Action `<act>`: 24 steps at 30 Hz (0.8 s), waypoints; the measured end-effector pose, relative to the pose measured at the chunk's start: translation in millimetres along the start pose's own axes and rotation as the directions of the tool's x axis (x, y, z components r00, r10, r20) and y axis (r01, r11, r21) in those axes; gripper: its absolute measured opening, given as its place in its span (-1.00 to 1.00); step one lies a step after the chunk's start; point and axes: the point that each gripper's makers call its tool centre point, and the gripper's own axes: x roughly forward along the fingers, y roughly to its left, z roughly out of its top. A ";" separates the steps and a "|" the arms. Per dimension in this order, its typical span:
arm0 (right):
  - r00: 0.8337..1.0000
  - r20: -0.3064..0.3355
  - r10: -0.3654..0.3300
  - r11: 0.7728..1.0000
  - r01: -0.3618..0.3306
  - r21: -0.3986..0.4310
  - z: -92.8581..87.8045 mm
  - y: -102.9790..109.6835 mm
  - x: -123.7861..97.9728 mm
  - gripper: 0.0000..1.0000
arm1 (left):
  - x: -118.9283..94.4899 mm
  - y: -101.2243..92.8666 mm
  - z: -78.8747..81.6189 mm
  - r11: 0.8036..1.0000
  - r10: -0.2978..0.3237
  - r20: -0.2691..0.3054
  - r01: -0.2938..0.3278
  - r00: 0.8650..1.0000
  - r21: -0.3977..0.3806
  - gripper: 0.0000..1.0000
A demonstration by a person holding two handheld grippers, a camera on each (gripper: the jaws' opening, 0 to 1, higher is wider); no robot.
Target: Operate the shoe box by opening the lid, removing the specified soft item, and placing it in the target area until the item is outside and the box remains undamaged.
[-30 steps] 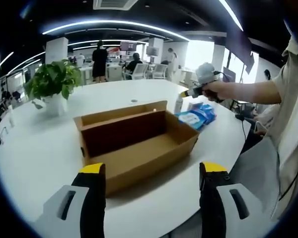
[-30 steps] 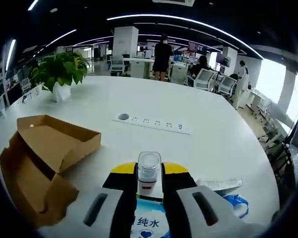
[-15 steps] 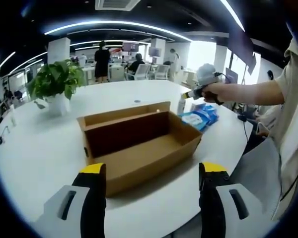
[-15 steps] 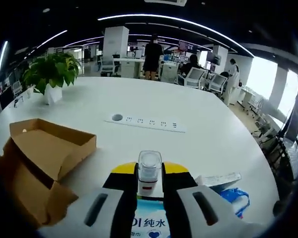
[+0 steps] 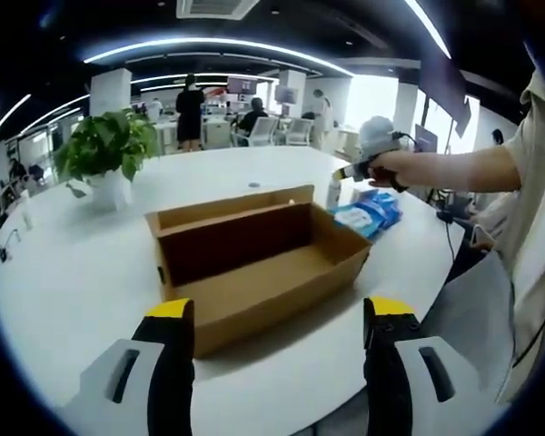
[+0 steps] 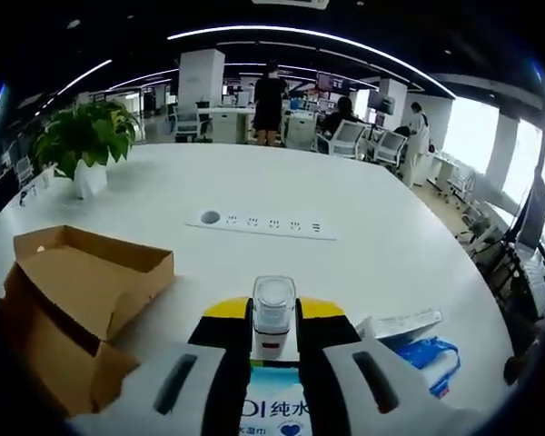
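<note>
The brown cardboard shoe box lies open on the white table, its lid folded back on the far side, and what I can see of its inside is bare. My left gripper hovers open just in front of the box, yellow-tipped jaws wide apart with nothing between them. To the right of the box a person's hand holds my right gripper above blue soft packs. In the right gripper view that gripper is shut on a small clear bottle, over a blue pack. The box sits at the left.
A potted plant stands at the table's far left. A power strip is set into the table top. Another blue pack lies at the right by a white paper. The person's arm and body fill the right side. People and chairs are far behind.
Both cameras shifted a little, so the box and table slid slightly in each view. The bottle stays in the right jaws and the left jaws stay apart.
</note>
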 end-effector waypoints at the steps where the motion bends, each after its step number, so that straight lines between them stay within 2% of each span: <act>1: 1.000 -0.003 0.010 1.000 -0.010 0.001 -0.6 0.5 -0.6 -0.58 | 0.0 0.1 0.0 1.000 0.000 0.000 0.000 1.000 -0.002 0.55; 6: 0.998 0.038 0.051 0.998 -0.052 0.025 10.3 0.5 -7.8 -0.43 | 0.3 1.7 -0.5 1.000 0.005 0.000 -0.005 1.000 -0.003 0.55; 11: 0.995 0.038 0.096 0.994 -0.098 0.054 17.6 -6.6 -15.7 -0.30 | 1.0 7.0 -5.2 1.000 0.020 -0.020 -0.020 1.000 -0.002 0.52; 16: 0.989 0.036 0.146 0.987 -0.148 0.055 23.5 -9.8 -24.8 -0.28 | 3.7 16.9 -7.6 0.999 0.046 -0.035 -0.046 0.998 -0.003 0.47; 20: 0.983 0.037 0.179 0.983 -0.180 0.020 27.2 -8.2 -30.0 -0.28 | 6.6 28.1 -11.3 0.996 0.085 -0.070 -0.084 0.994 0.015 0.35; 24: 0.978 0.033 0.204 0.979 -0.204 -0.007 28.2 -5.9 -32.0 -0.29 | 8.7 37.2 -9.8 0.994 0.111 -0.074 -0.110 0.991 0.017 0.26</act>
